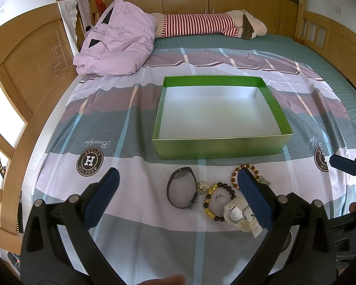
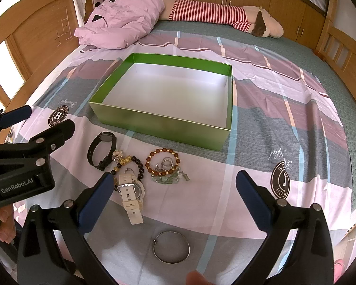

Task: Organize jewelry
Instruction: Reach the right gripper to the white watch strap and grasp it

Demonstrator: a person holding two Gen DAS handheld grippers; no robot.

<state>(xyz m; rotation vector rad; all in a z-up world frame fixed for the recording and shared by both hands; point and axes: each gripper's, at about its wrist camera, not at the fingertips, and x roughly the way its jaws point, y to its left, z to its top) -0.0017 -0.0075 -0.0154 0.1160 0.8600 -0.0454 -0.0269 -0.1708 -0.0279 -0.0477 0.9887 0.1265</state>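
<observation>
Bed sheet (image 2: 261, 128): bare cloth left and right of the jewelry cluster; green box (image 2: 154, 123) sits just behind it. Left gripper (image 1: 178, 190) jaws wide, holding nothing, black watch (image 1: 181, 187) between the fingers. Right gripper (image 2: 174, 187) wide, holding nothing; white watch (image 2: 130, 190) by its left finger, silver bangle (image 2: 171, 247) between, nearer camera.

The green box (image 2: 168, 128) is showing glossy card walls and a matt white floor. The bangle (image 2: 171, 247) is gleaming as smooth metal, the white watch (image 2: 130, 194) looking plastic, on a cloth bedsheet (image 2: 261, 142).
</observation>
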